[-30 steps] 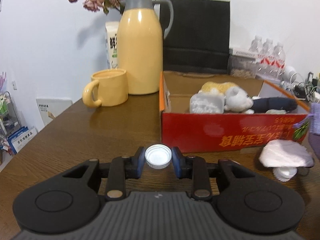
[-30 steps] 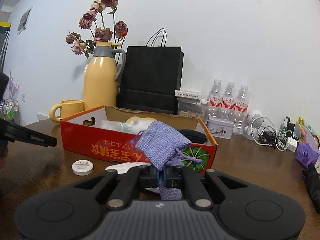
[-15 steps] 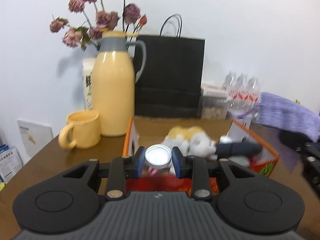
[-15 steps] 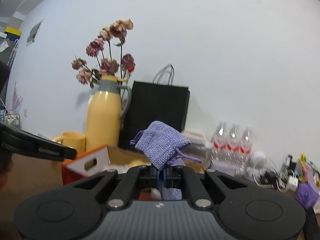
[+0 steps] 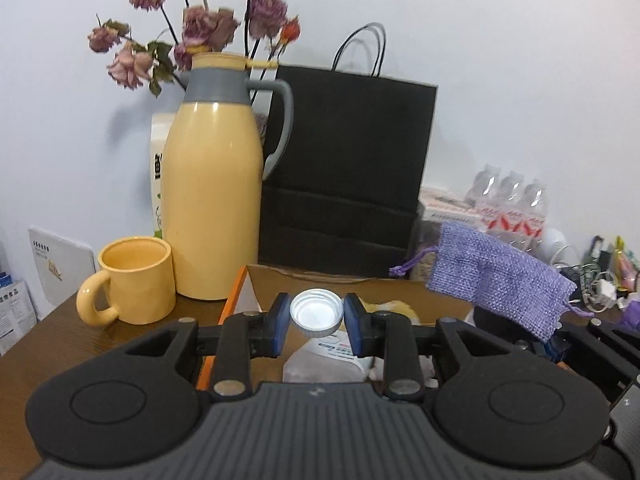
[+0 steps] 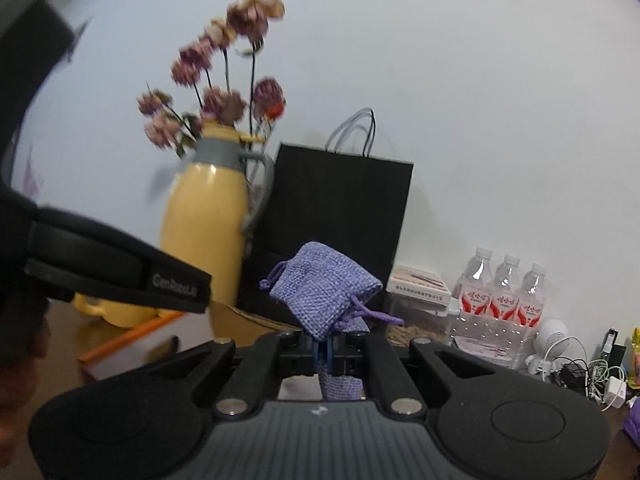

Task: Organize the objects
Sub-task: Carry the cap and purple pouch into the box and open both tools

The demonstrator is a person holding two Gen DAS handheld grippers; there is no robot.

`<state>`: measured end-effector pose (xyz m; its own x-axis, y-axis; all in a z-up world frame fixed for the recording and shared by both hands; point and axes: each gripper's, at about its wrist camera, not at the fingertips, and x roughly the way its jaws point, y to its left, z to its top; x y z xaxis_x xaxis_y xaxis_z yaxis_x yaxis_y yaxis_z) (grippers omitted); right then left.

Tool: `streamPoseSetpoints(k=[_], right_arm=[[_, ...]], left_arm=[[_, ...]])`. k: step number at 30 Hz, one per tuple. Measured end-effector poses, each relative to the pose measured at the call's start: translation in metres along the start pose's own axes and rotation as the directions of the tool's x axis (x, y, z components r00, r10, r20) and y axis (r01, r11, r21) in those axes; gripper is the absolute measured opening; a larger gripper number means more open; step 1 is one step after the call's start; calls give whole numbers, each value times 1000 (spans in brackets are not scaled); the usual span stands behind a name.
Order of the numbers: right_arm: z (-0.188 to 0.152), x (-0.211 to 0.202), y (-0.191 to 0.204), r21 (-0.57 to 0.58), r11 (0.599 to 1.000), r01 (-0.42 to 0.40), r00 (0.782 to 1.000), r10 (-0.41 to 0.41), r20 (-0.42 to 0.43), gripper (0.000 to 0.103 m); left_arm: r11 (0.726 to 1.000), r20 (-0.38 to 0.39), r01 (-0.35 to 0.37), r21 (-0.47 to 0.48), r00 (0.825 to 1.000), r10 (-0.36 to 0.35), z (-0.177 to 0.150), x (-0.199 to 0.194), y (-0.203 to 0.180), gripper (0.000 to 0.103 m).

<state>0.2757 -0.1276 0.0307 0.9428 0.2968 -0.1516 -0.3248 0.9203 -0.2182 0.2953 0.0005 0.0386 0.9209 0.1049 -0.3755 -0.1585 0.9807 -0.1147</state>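
My left gripper [image 5: 317, 318] is shut on a round white bottle cap [image 5: 317, 315], pinched between its blue pads above the open cardboard box [image 5: 240, 292]. Inside the box lie a white packet [image 5: 332, 356] and something yellow [image 5: 392, 306]. My right gripper [image 6: 325, 354] is shut on a purple woven drawstring pouch [image 6: 324, 288], which flops over its fingertips. In the left wrist view that pouch [image 5: 500, 280] hangs over the box's right side. The left gripper's black body [image 6: 120, 276] crosses the left of the right wrist view.
A yellow thermos jug [image 5: 212, 208] with dried roses [image 5: 200, 28] behind it, a yellow mug [image 5: 132, 280] and a black paper bag [image 5: 344, 176] stand behind the box. Water bottles [image 6: 504, 288], a clear container and tangled cables [image 6: 592, 376] fill the right.
Both grippers have risen and moved forward from the table in front of the box to above it, still holding the cap and the pouch. The pouch now hangs over the box's right side.
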Motion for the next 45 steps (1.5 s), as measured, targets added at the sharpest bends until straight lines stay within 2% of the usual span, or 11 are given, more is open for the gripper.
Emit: streamPoseSetpoints(k=[3,10,11,12,13,14,15,16,20,29,45], right_arm=[[-13,13,0,-11,1000,20,1000,-20,-24,3],[-27,28,-11,52,998,-37,991,43,-125,6],[-29,30,-12,65,997,-46,988,55,-144,9],[-30,31,-14,83,994,-64,984,77,-163,19],[-32,32,-17,99,992,-76,978,93,-187,43],[-34,32,-19,111,990,-81,974,103,-203,60],[-36,31,-20,123,989,-83,972,108,-210,95],[-37,29,-22,132,988,-84,972,110,-208,103],[-35,26,-26,172,982,-83,971,119,-207,103],[-31,25,-28,170,983,-69,971,105,-215,103],[-24,-33,-41,138,987,-82,980,105,-172,103]], left_arm=[[1000,-29,-4,23,1000,5,-8,13,-1,30],[998,-61,3,62,998,1,-17,24,0,30],[998,-64,8,66,998,-4,-18,24,1,38],[998,-69,10,63,998,-6,-19,24,2,50],[999,-72,3,54,997,1,-19,24,4,82],[999,-67,-12,42,998,15,-18,23,5,97],[999,-44,-40,28,998,41,-18,21,7,103],[999,-33,-44,23,998,45,-18,19,8,103],[999,-34,-48,18,998,49,-15,17,8,103],[999,-32,-48,19,998,49,-16,15,6,103],[999,95,8,37,995,-12,-22,-47,14,103]])
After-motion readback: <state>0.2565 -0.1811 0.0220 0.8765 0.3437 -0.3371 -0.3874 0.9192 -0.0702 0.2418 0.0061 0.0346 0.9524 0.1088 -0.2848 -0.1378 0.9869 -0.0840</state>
